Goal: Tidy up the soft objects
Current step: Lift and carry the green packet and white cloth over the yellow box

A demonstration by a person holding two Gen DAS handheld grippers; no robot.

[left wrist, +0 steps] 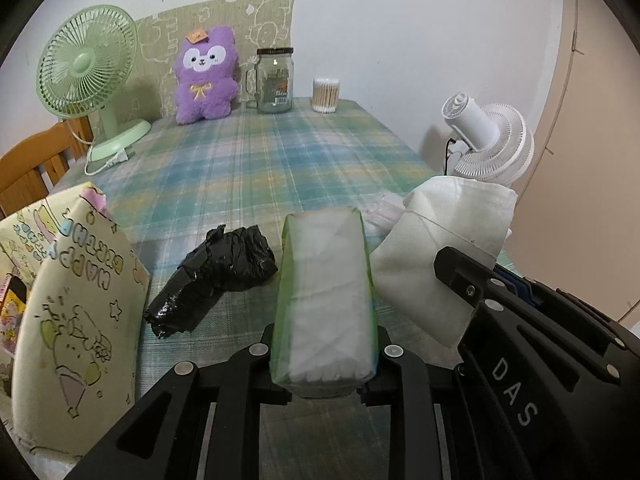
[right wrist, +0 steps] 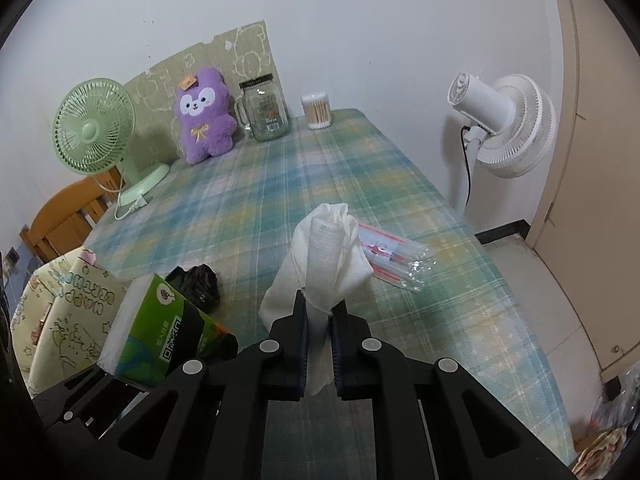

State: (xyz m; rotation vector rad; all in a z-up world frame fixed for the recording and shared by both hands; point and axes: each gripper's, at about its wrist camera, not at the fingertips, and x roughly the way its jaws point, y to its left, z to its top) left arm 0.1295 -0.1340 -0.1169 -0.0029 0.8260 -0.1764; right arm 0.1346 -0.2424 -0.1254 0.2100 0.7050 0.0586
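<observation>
In the left wrist view the left gripper (left wrist: 324,354) fills the bottom of the frame, its jaws clenched on a tissue pack (left wrist: 326,300). The pack is a soft oblong block in clear wrap with green edges, white tissue showing through its upper face. Its long axis runs up the frame, away from the camera, with the near end pinched between the jaws and the far end lifted toward the centre of the frame.

In the right wrist view the right gripper (right wrist: 320,320) sits at bottom centre, jaws clamped on a white cloth (right wrist: 324,264). The cloth is bunched and creased, narrow where it is pinched and fuller above; it stands roughly upright in the frame, its folded top pointing up and away. The same cloth shows at the right of the left wrist view, just beside the pack.

Left of the pack a crumpled black plastic bag (left wrist: 212,280) lies on the counter (left wrist: 280,160), which is covered in a blue-green plaid cloth. At the lower left stands a cream gift bag (left wrist: 76,340) with cartoon drawings. Just right of the cloth lies a clear plastic packet (right wrist: 394,260) with red markings.

At the far edge stand a green fan (left wrist: 86,64), a purple plush toy (left wrist: 206,76), a glass jar (left wrist: 275,80) and a tub of cotton swabs (left wrist: 325,95).
</observation>
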